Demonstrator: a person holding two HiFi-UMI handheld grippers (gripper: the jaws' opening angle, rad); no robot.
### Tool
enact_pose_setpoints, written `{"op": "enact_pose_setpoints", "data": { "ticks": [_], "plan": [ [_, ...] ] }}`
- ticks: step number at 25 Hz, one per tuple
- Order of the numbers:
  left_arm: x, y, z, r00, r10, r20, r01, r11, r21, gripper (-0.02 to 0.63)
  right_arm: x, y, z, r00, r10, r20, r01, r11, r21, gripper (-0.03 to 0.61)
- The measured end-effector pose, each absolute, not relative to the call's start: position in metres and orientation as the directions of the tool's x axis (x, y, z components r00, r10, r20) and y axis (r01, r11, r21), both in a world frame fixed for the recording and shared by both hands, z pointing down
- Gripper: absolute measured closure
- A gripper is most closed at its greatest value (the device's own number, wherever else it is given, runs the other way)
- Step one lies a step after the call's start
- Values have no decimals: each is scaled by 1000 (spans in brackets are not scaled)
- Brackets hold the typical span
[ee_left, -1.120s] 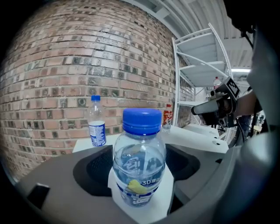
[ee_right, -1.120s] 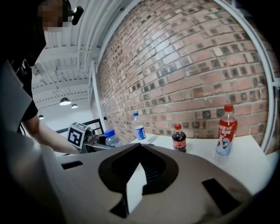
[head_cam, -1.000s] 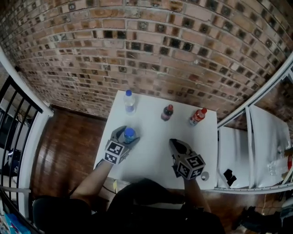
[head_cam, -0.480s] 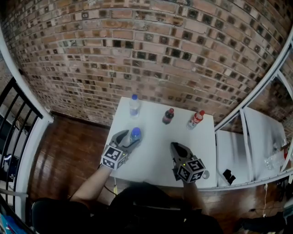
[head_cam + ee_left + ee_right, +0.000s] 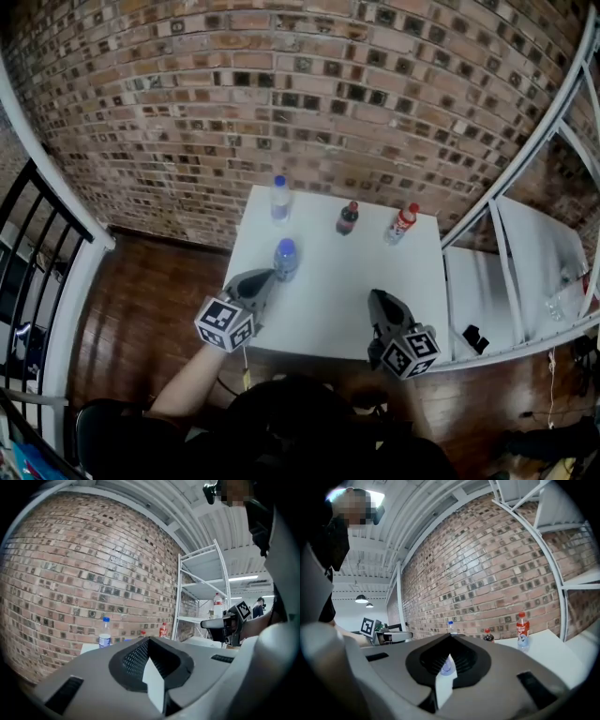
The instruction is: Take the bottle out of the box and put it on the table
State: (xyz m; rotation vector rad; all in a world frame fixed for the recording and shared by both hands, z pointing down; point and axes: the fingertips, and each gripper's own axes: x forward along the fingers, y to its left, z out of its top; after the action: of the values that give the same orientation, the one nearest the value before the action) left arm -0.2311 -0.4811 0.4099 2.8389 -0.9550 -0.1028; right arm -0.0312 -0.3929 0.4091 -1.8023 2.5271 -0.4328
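Clear btl [image 5: 286,260], blue cap, upright on white table [image 5: 328,309].

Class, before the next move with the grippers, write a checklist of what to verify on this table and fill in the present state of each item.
1. Blue-capped bottle upright on the white table: ok.
2. Left gripper has nothing between its jaws: ok.
3. Right gripper has nothing between its jaws: ok.
4. Water bottle, dark bottle and red bottle upright by the brick wall: ok.
5. Box located for another pick: not ok, no box shows in any view.
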Motion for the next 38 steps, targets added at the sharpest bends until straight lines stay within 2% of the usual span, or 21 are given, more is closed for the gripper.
{"op": "enact_pose_setpoints", "data": {
  "ticks": [8, 12, 25, 28, 38],
  "plan": [
    [-263, -443, 368, 723, -675, -146, -661, -737, 137, 611, 19, -341, 400, -246, -965, 95, -935, 210, -285, 574],
    [-255, -428, 362, 679, -712, -180, -696, -702, 153, 611, 51, -324, 393, -222, -970, 103, -942, 185, -280, 575],
    [-226, -391, 380, 651, -753, -101, -738, -658, 151, 611, 78, -315, 415, -252, -961, 117, -931, 207, -301, 577],
    [-229, -387, 378, 645, -756, -113, -732, -653, 195, 611, 81, -321, 415, -248, -961, 122, -939, 207, -275, 578],
    [-220, -390, 382, 625, -774, -105, -754, -633, 174, 611, 102, -322, 410, -225, -969, 104, -942, 189, -277, 577]
  ]
}}
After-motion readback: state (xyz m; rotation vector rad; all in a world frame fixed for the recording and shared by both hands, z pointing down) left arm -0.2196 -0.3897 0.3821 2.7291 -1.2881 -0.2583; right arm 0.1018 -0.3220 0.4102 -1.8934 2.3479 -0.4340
